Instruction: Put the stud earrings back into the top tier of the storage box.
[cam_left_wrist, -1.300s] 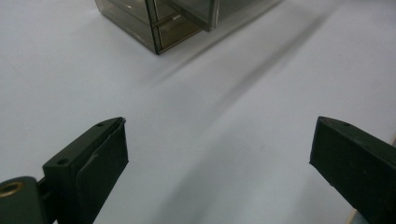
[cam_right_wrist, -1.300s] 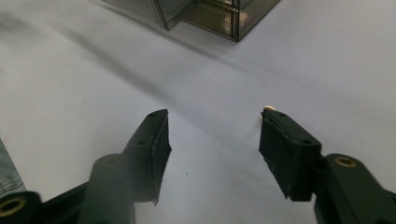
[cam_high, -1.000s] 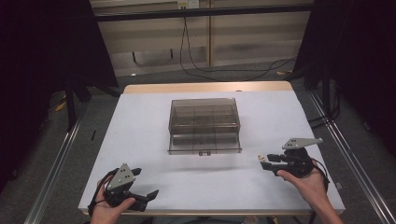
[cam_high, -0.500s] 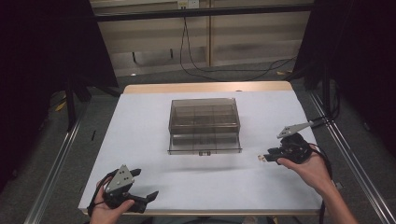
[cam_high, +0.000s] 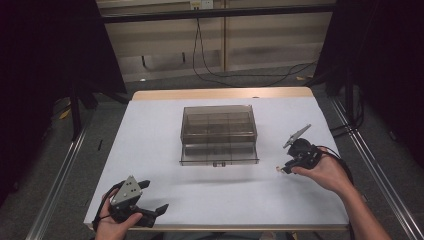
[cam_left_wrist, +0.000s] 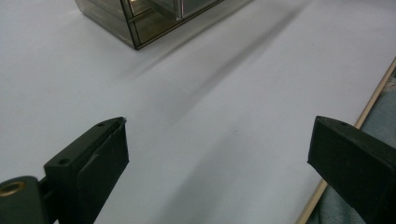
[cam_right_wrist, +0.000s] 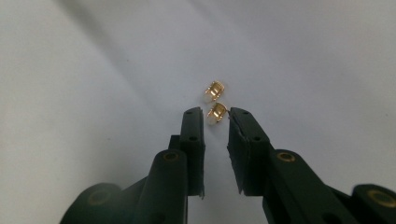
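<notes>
right gripper (cam_high: 283, 168) by small gold piece (cam_high: 276, 169) | left gripper (cam_high: 150, 200) near table edge

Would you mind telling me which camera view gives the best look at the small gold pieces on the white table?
The right gripper view: two small gold pieces lie close up, the nearer one at the tips of the right hand-held gripper, whose jaws have just been closing. The high view gives only a tiny speck. The left gripper view looks toward the clear box instead.

A compartment box (cam_high: 219, 134) sits mid-table (cam_high: 160, 125). To its right, near the table's right edge, the right tool (cam_high: 281, 170) points at two small metal pieces (cam_right_wrist: 215, 100) lying close together. The left tool (cam_high: 150, 200) rests at the near left corner, well apart from the box.
</notes>
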